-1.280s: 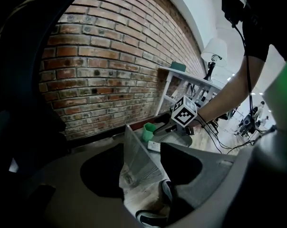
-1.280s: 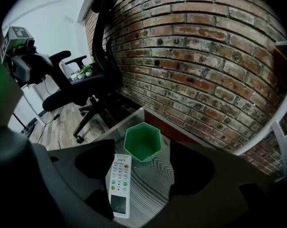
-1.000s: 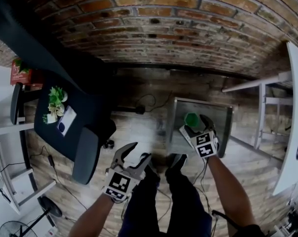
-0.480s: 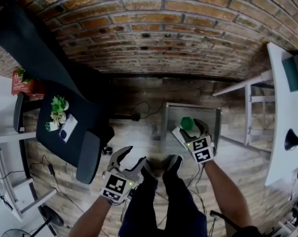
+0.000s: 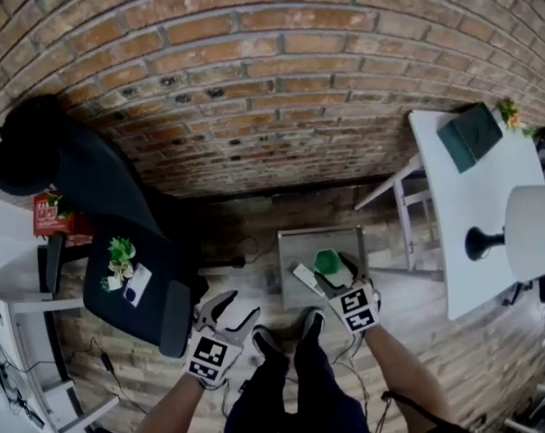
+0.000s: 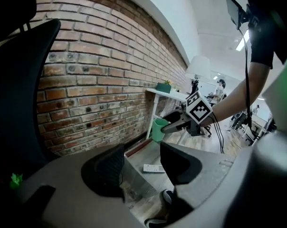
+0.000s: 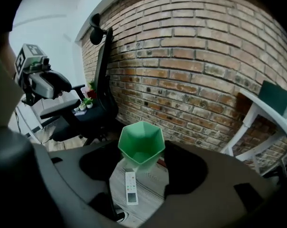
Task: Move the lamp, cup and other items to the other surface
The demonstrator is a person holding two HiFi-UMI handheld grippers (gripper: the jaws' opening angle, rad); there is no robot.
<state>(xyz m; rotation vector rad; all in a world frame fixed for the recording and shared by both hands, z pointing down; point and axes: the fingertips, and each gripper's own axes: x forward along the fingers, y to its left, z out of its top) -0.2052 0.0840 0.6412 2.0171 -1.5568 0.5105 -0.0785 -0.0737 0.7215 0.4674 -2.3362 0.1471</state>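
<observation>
Above the low desk [image 5: 295,244] the right gripper [image 5: 334,276] carries the green cup [image 7: 141,144]. Its jaws have just been closing and clasp the cup's sides, which looks lifted off the top. Beside it the left gripper [image 5: 229,312] hangs with jaws apart and nothing between them. By my reading the white desk [image 5: 471,197] at the right is the target, since the lamp [image 5: 530,233] already stands there near a dark book [image 5: 471,135]. If so, the lamp is done, the cup is in transit, and the remote [image 7: 129,188] lying on the low desk is left to fetch. Whether the move runs the other way, I cannot tell. Count: one lamp, one cup, one remote, one book, two desks, two grippers
</observation>
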